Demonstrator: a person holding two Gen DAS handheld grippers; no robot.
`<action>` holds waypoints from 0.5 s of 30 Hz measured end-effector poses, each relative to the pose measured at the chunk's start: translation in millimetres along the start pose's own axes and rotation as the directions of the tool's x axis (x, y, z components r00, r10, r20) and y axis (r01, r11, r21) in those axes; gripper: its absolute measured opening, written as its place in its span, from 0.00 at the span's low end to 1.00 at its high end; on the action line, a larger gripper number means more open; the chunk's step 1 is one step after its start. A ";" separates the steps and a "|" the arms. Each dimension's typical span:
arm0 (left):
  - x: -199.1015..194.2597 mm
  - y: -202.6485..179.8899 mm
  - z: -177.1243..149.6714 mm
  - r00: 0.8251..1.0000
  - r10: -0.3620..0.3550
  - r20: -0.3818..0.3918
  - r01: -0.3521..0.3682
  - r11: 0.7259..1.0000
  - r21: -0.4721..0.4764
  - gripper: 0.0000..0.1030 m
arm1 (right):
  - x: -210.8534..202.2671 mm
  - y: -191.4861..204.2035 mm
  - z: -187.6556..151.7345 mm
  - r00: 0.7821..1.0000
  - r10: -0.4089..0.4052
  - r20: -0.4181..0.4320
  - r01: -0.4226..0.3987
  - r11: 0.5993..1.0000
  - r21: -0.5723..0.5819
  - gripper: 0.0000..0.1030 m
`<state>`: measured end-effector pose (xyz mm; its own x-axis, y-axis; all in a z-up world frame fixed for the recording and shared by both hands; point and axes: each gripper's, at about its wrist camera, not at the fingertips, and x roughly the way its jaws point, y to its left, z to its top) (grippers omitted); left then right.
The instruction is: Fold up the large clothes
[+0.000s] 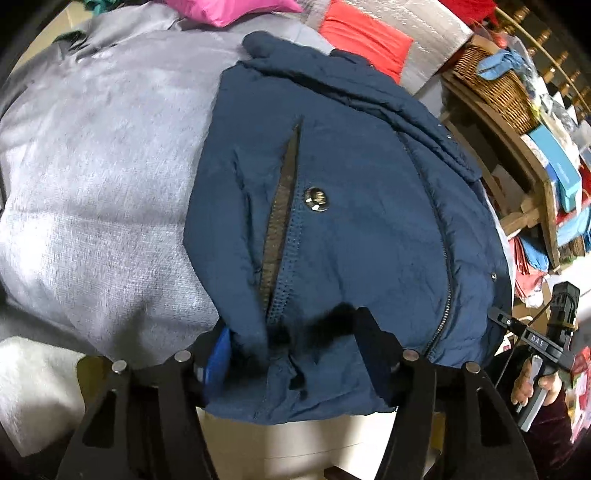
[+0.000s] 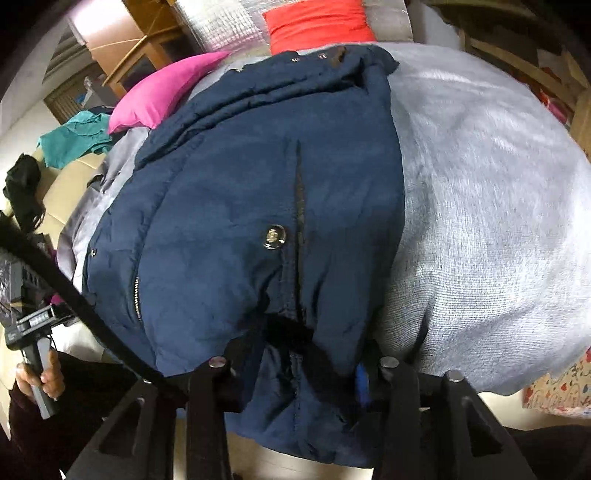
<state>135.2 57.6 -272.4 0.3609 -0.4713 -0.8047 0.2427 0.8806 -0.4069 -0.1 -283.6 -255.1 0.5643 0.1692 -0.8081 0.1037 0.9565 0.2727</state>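
Note:
A navy blue padded jacket [image 1: 351, 192] lies on a grey blanket [image 1: 99, 177], zipper and a metal snap button [image 1: 316, 199] facing up. My left gripper [image 1: 295, 350] is shut on the jacket's near hem at its left pocket side. In the right wrist view the same jacket [image 2: 229, 206] fills the middle. My right gripper [image 2: 299, 365] is shut on the near hem by the other pocket slit. The right gripper also shows at the right edge of the left wrist view [image 1: 543, 343].
A pink cushion [image 2: 162, 92] and a red cushion [image 2: 317, 26] lie at the far side. A wicker basket [image 1: 495, 85] sits on a wooden shelf [image 1: 535, 177] at the right. A teal garment [image 2: 74, 140] lies far left.

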 end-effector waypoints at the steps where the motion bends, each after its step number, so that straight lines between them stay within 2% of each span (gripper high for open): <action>1: -4.1 -1.2 -1.9 1.000 -0.002 0.014 0.002 1.000 0.015 0.55 | -4.1 3.3 0.1 1.000 0.008 0.013 -0.007 1.000 -0.011 0.30; 4: -13.7 -9.4 -3.1 0.998 -0.009 0.057 0.005 0.998 0.068 0.50 | -16.3 13.7 -1.1 0.997 0.051 0.058 -0.050 0.998 -0.024 0.27; 6: -14.0 -9.1 -1.3 0.998 -0.030 0.061 0.027 0.998 0.058 0.50 | -13.5 10.6 -0.1 0.999 0.036 0.039 -0.036 0.999 0.000 0.27; 9: -6.2 -1.4 0.8 0.997 -0.072 0.020 0.072 0.997 -0.005 0.68 | 5.8 4.4 2.0 1.000 0.011 -0.029 -0.009 0.998 0.066 0.38; 11: -8.0 -1.9 0.0 0.997 -0.070 0.018 0.070 0.998 0.003 0.68 | 9.9 7.8 5.5 0.999 0.010 -0.033 -0.007 0.997 0.075 0.45; 12: -11.6 -5.1 -1.3 0.997 -0.077 0.029 0.076 0.997 0.027 0.68 | 9.6 10.4 6.7 0.999 0.016 -0.032 -0.014 0.997 0.076 0.45; 15: -25.2 -14.0 -4.6 0.992 -0.096 0.087 0.087 0.991 0.101 0.47 | 5.7 25.0 6.3 1.000 -0.001 0.000 0.001 1.000 0.031 0.30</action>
<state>118.6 57.4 -248.4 0.4127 -0.5561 -0.7214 0.3632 0.8268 -0.4295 10.9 -260.2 -249.7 0.5643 0.1684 -0.8082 0.1294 0.9488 0.2880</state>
